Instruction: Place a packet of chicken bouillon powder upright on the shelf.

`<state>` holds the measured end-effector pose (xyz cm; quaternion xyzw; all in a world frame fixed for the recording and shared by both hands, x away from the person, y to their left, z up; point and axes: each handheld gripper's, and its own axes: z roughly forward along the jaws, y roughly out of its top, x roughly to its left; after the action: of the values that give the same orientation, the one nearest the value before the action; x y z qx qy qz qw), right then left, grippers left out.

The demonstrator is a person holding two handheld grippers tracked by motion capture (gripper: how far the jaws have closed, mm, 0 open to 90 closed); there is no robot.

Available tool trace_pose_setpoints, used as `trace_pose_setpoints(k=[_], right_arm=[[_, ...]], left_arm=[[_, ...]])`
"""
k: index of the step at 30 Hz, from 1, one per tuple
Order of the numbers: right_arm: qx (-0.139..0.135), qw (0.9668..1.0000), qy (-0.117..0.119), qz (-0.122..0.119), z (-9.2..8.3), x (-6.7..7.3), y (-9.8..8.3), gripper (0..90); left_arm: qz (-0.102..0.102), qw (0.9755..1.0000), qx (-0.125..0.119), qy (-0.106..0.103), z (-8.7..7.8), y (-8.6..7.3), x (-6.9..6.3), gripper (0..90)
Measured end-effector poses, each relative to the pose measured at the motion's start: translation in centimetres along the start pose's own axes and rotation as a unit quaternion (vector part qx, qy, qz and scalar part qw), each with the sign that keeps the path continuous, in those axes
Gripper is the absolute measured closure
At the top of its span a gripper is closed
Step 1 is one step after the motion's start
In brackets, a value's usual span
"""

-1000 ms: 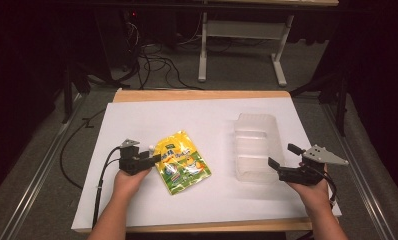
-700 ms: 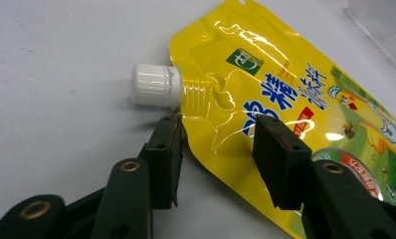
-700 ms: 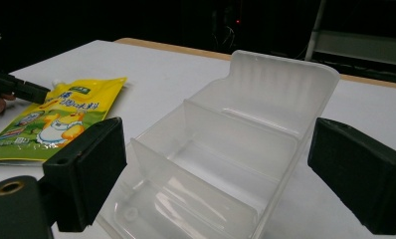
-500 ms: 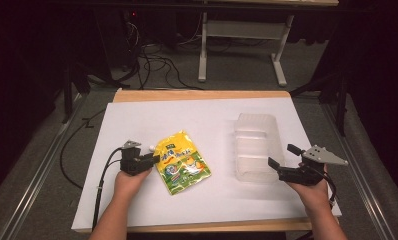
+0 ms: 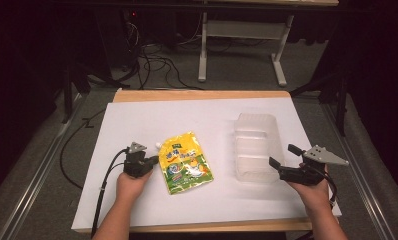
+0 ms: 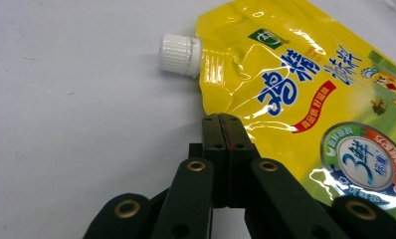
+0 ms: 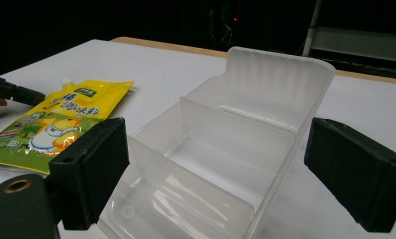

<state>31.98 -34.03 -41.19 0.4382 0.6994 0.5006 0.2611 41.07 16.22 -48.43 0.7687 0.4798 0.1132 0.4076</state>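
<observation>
While the yellow spouted pouch (image 5: 185, 162) lies flat on the white table cover (image 5: 152, 120), these lines take stock:

Pouch place: at about 7 o'clock from the table's middle, white cap (image 6: 180, 54) pointing toward 11 o'clock in the high view.

Left gripper (image 6: 225, 130): at the pouch's 9 o'clock edge; its jaws have just been closing and now stand together, clamped on the pouch's thin side seam below the cap.

Bite: shallow, as judged from the left gripper view; just the pouch's rim sits between the pads.

Right gripper (image 5: 283, 159): jaws wide apart, holding nothing, hanging at the near end of the clear divided bin (image 5: 255, 145).

Bin place: at 3 o'clock from the pouch, well apart from it.

Risk one: glossy film could slide out of so slight a pinch once lifted.

Risk two: the pouch's heavy end may swing and sag, catching the bin's wall.

Risk three: an unsteadied bin could skid if struck.
</observation>
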Motion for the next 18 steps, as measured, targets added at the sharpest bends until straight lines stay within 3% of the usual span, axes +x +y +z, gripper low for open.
trace_pose_setpoints(k=[4,10,12,16,17,18], right_arm=[[0.000,1.0000,0.000,-0.001,0.0,0.0,0.0,11.0],[0.002,1.0000,0.000,-0.001,0.2,0.1,0.0,11.3],[0.003,1.0000,0.001,-0.004,0.2,0.1,0.0,11.4],[0.004,1.0000,0.001,-0.003,0.2,0.2,0.0,11.5],[0.004,1.0000,0.001,-0.004,0.2,0.2,0.0,11.5],[0.004,1.0000,0.001,-0.006,0.2,0.2,0.0,11.5]], left_arm=[[-0.006,0.9999,-0.005,-0.008,-0.1,0.0,0.2,90.0],[-0.041,0.9987,-0.022,-0.018,-0.2,0.4,0.9,87.2],[-0.095,0.9935,-0.032,-0.055,0.1,0.7,1.6,71.8],[-0.148,0.9866,-0.027,-0.063,0.7,0.9,2.6,58.8],[-0.167,0.9828,-0.031,-0.072,0.7,0.9,3.0,58.7],[-0.173,0.9813,-0.028,-0.080,0.7,1.0,3.3,58.9]])
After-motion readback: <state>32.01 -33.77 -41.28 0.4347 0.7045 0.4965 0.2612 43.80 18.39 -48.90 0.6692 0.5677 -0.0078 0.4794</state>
